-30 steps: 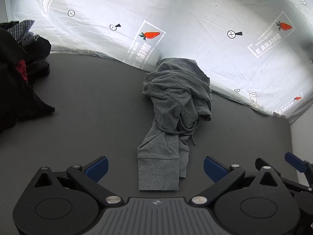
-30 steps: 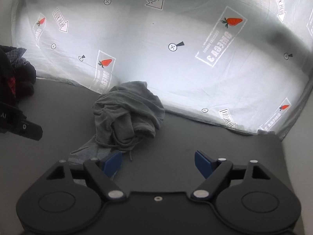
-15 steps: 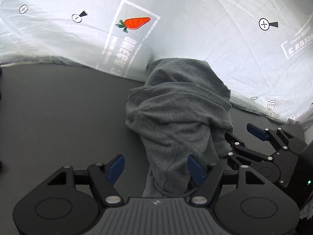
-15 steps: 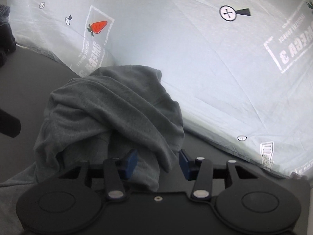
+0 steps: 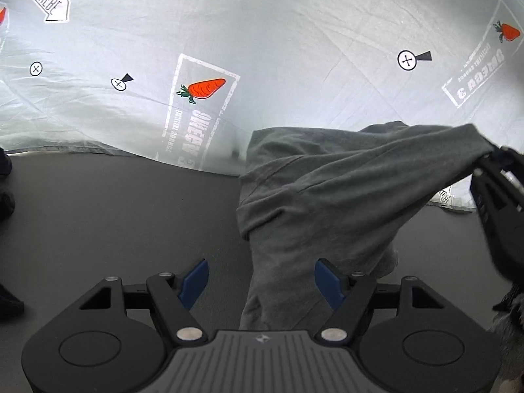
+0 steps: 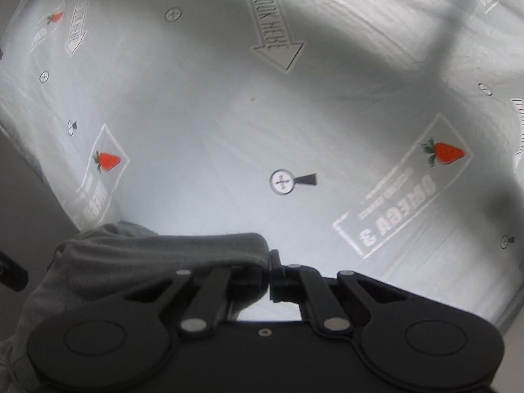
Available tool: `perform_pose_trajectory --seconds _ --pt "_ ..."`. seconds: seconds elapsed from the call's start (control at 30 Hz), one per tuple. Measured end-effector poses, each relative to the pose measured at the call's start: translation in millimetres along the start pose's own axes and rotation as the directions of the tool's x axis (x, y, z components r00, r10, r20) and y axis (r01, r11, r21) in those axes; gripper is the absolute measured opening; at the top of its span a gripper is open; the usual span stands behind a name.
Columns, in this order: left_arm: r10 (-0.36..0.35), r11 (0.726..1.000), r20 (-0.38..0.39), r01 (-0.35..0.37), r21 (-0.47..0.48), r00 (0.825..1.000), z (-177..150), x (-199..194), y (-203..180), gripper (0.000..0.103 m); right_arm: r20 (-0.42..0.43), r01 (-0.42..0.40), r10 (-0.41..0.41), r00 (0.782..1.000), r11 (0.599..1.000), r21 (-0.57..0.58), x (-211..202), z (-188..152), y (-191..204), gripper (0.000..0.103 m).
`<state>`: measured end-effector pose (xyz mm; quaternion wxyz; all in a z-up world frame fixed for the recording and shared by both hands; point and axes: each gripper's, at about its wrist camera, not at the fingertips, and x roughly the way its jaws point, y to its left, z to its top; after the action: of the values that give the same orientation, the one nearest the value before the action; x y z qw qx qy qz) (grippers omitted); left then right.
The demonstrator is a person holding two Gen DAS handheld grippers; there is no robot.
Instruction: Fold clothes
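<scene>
Pinching a bunched edge of the grey sweatshirt (image 6: 163, 255), the right gripper (image 6: 269, 278) has its jaws together on the cloth and holds that edge lifted off the dark desk (image 5: 114, 216). In the left wrist view the same gripper shows at the right margin, with the fabric pulled into a taut ridge that rises toward it from the heap lying against the white printed backdrop (image 5: 294, 49).

The left gripper (image 5: 261, 278) has its jaws apart, blue pads (image 5: 196, 278) spread wide and gripping nothing. A hanging panel of the sweatshirt (image 5: 294, 245) drops down between those pads and runs toward the camera, so the cloth lies straight ahead of the left jaws and partly inside their gap, nearer the right pad than the left. Whether the fabric actually touches that right pad is hard to say from this angle.

The garment's long axis seems to run from the lifted corner at the right, down across the heap, and along the panel toward the left gripper. That makes the left hand the nearer one to the free lower part. The next move probably calls for closing on that panel so the two holds can spread the sweatshirt out flat; it is not yet laid out, so folding proper has hardly begun.
</scene>
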<state>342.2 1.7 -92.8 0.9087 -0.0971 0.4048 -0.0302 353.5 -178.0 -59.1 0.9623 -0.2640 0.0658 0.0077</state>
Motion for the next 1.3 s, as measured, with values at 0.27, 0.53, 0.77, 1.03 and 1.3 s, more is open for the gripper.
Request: perform_pose_trajectory --seconds 0.27,0.53,0.77,1.03,1.3 --pt "-0.012 1.000 0.140 0.015 -0.017 0.990 -40 -118 -4 0.073 0.294 0.226 -0.251 0.922 0.967 0.115 -118 96 -121 0.003" --pt "-0.011 0.997 0.249 0.031 -0.075 0.968 -75 -197 2 0.075 0.492 0.091 -0.105 0.864 0.994 0.054 -224 162 -148 0.004" --pt "0.111 0.985 0.202 -0.080 -0.156 0.973 -121 -229 37 0.079 0.065 -0.472 0.468 0.881 0.879 0.067 -213 103 -13 0.007" --pt "0.226 0.954 0.011 -0.218 -0.206 0.974 -180 -227 80 0.079 -0.432 -0.675 0.641 0.635 0.732 0.094 -267 -58 97 0.044" --pt "0.126 0.989 -0.032 -0.128 -0.069 0.992 -178 -203 45 0.079 -0.517 -0.327 0.384 0.765 0.923 0.202 -242 -97 31 0.053"
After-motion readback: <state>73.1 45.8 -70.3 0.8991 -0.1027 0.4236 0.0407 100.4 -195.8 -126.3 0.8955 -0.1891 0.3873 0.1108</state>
